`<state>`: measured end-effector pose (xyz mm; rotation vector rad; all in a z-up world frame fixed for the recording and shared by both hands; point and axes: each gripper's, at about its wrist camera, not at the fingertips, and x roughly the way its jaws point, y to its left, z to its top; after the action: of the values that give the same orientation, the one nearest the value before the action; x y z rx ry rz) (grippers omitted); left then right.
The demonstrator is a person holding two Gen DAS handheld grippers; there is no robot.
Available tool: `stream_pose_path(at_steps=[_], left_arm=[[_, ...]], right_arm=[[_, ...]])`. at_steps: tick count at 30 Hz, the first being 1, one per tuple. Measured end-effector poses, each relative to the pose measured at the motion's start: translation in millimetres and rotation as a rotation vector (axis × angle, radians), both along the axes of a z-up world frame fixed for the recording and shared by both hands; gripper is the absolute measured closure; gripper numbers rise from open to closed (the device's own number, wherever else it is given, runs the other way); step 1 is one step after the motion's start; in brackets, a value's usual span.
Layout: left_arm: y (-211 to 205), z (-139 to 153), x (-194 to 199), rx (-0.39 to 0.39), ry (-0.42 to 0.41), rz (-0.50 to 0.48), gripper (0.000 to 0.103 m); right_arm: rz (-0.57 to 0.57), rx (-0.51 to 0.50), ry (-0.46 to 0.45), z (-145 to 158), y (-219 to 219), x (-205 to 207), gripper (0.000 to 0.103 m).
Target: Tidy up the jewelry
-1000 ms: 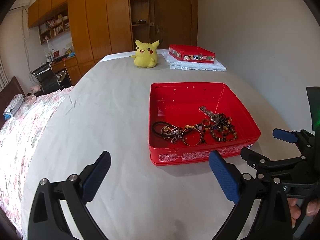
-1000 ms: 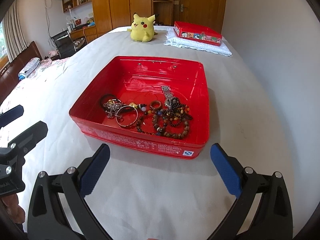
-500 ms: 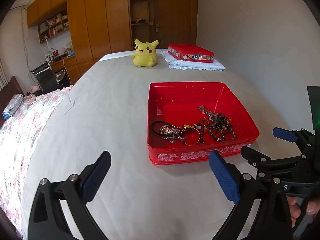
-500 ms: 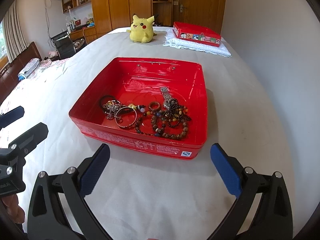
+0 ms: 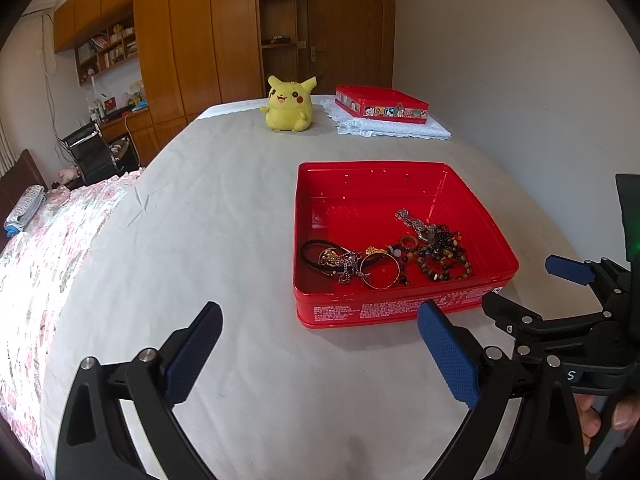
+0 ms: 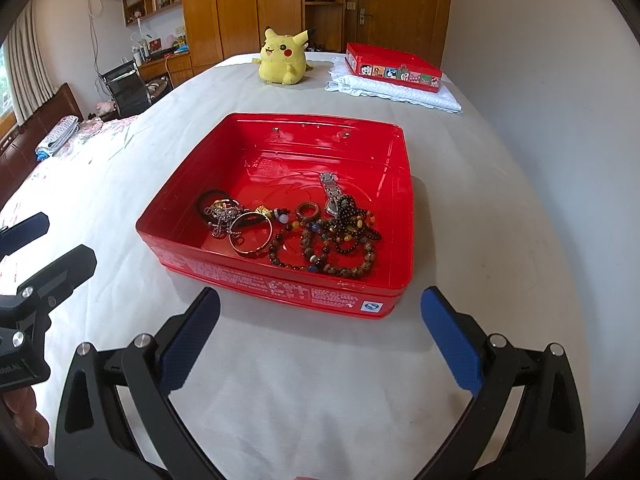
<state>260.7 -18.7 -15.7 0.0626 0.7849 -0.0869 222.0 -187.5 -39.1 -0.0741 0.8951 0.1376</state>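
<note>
An open red tin (image 5: 400,312) (image 6: 256,276) sits on the white-sheeted bed. Inside it lies a tangle of jewelry: a gold bangle (image 5: 380,272) (image 6: 251,236), a black hair tie (image 5: 316,254) (image 6: 208,200), a silver chain (image 6: 222,220), a wooden ring (image 6: 309,211), a silver watch (image 5: 414,222) (image 6: 330,190) and several bead bracelets (image 5: 444,264) (image 6: 340,244). My left gripper (image 5: 318,354) is open and empty, in front of the tin's near left side. My right gripper (image 6: 320,338) is open and empty, just short of the tin's near wall; it also shows in the left wrist view (image 5: 532,292).
A yellow Pikachu plush (image 5: 289,103) (image 6: 282,56) sits at the far end of the bed. A second red tin (image 5: 380,103) (image 6: 394,66) rests on a folded white cloth (image 5: 392,127) beside it. A wall runs along the right; the floral bed edge (image 5: 36,264) drops off left.
Both grippers have drawn back slightly from the tin; it sits a little further away in both views. Both stay open and empty.
</note>
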Motion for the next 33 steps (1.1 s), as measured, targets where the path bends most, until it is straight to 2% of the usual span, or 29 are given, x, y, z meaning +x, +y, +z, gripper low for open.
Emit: stream_pose_path(at_steps=[33], left_arm=[[-1.3,-1.9,0.5,-0.007,0.013,-0.002,0.005]], right_arm=[[-0.001,0.000,0.001,0.5,0.6,0.7,0.003]])
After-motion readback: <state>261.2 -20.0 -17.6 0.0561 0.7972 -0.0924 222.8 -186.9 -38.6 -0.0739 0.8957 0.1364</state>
